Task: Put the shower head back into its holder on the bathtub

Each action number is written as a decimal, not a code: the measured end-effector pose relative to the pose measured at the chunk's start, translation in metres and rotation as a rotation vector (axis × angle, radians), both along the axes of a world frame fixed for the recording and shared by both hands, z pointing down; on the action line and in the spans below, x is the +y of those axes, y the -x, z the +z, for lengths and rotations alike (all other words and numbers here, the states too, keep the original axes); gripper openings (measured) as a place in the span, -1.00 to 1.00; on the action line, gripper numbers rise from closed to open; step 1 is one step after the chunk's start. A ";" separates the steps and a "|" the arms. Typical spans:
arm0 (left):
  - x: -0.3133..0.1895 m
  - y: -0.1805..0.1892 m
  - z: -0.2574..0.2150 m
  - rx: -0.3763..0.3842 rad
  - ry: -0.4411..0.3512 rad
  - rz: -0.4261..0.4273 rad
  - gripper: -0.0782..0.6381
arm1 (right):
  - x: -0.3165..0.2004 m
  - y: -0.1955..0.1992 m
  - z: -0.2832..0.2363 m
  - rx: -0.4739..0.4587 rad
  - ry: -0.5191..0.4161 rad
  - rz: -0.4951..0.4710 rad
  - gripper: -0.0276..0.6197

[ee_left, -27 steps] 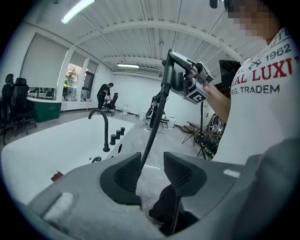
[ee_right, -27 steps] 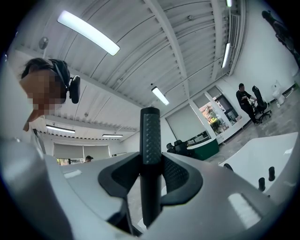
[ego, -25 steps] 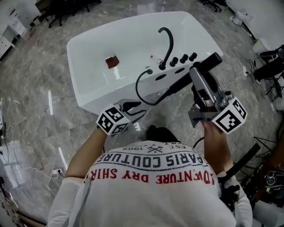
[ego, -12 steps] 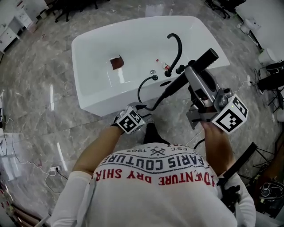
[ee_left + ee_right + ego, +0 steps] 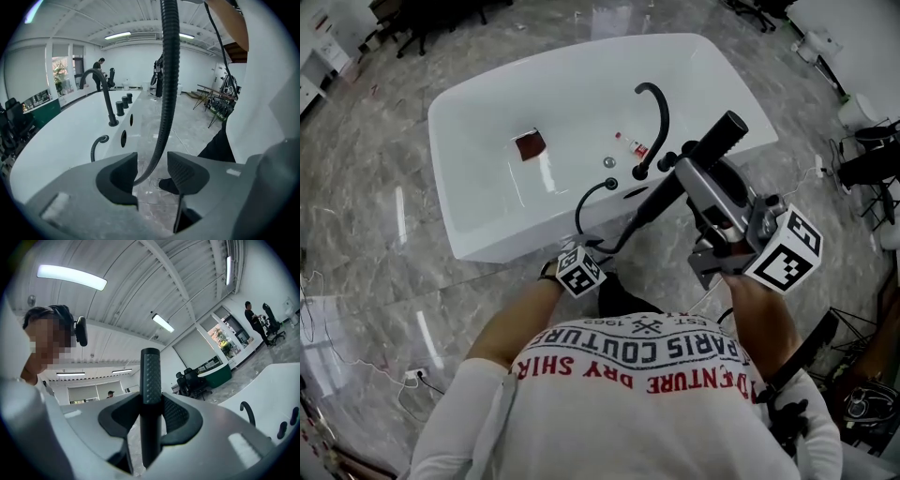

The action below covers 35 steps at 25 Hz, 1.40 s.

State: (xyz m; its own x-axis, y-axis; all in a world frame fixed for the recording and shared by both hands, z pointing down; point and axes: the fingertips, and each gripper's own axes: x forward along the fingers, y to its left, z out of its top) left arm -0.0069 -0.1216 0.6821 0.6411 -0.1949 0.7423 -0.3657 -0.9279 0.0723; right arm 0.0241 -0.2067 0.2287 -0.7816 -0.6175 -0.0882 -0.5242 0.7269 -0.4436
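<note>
Right gripper (image 5: 151, 404) clamps the shower head (image 5: 719, 134); its long axis runs diagonally, tip pointing away from the person over the tub (image 5: 478, 225) rim. Left gripper (image 5: 152, 164) has just been opening, its jaws apart around the hose (image 5: 168, 70).

A brown square patch (image 5: 530, 144) lies well ahead of the left tool (image 5: 152, 164), with a small red-and-white item (image 5: 630, 142) to the patch's right. Grey marble floor (image 5: 375, 216) spreads all round. A white power strip (image 5: 413, 374) sits on it, far out to that tool's left. Beyond the right tool (image 5: 151, 404) stand black office chairs (image 5: 192, 380), a green counter (image 5: 220, 376) and a person (image 5: 255, 317), under ceiling strip lights (image 5: 70, 277).
</note>
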 end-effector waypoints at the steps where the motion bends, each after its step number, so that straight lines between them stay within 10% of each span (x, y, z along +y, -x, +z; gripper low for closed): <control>1: -0.003 -0.005 0.006 -0.006 0.008 0.012 -0.20 | -0.005 -0.005 0.000 -0.003 0.007 0.002 -0.49; 20: -0.025 -0.019 0.032 -0.007 0.175 -0.020 -0.62 | -0.044 -0.065 0.011 -0.018 0.028 0.081 -0.49; 35: -0.070 0.055 -0.118 0.277 -0.011 -0.259 -0.68 | -0.031 -0.088 -0.006 0.152 -0.120 0.172 -0.49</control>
